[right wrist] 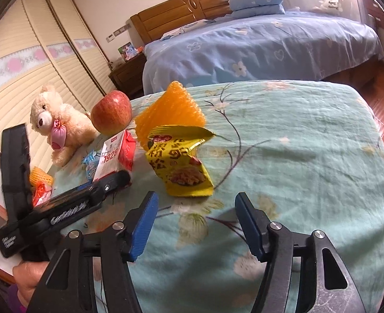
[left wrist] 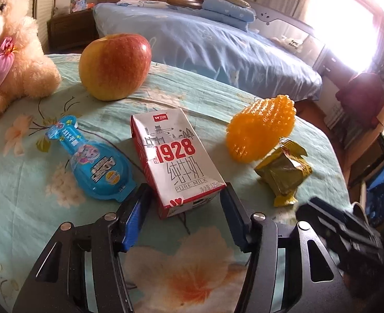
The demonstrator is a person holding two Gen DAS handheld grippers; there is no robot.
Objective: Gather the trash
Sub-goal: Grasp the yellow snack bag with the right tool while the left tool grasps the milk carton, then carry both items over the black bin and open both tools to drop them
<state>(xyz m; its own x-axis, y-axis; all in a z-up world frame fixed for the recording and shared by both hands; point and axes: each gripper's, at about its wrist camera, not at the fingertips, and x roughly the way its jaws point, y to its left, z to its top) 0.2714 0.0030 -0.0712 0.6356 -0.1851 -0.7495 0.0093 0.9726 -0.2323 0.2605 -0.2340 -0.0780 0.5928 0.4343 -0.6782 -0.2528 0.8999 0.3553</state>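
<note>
From my left wrist camera, my left gripper (left wrist: 185,195) is spread wide, its blue pads flanking the near end of the milk carton (left wrist: 175,161) without clearly touching it. The carton lies flat on the floral cloth (left wrist: 35,208). Just to its left lies a blue toy package (left wrist: 98,161), leaving only a thin strip of cloth beside my left finger. To the right there is more room before the yellow snack wrapper (left wrist: 283,172), which sits against the orange foam net (left wrist: 259,130). An apple (left wrist: 115,66) and a plush bear (left wrist: 12,52) sit farther back, near the table's far edge (the blue bed (left wrist: 218,47) lies beyond). My right gripper (left wrist: 340,232) shows at the lower right, close to the wrapper.

From my right wrist camera, my right gripper (right wrist: 194,208) is likewise released, jaws apart and holding nothing, with the yellow snack wrapper (right wrist: 181,164) just ahead, standing crumpled. The orange foam net (right wrist: 169,112) rises right behind it. Right of the wrapper the cloth runs bare to the rounded table edge (right wrist: 374,135). On the left, my left gripper (right wrist: 100,187) crowds the milk carton (right wrist: 116,156).
</note>
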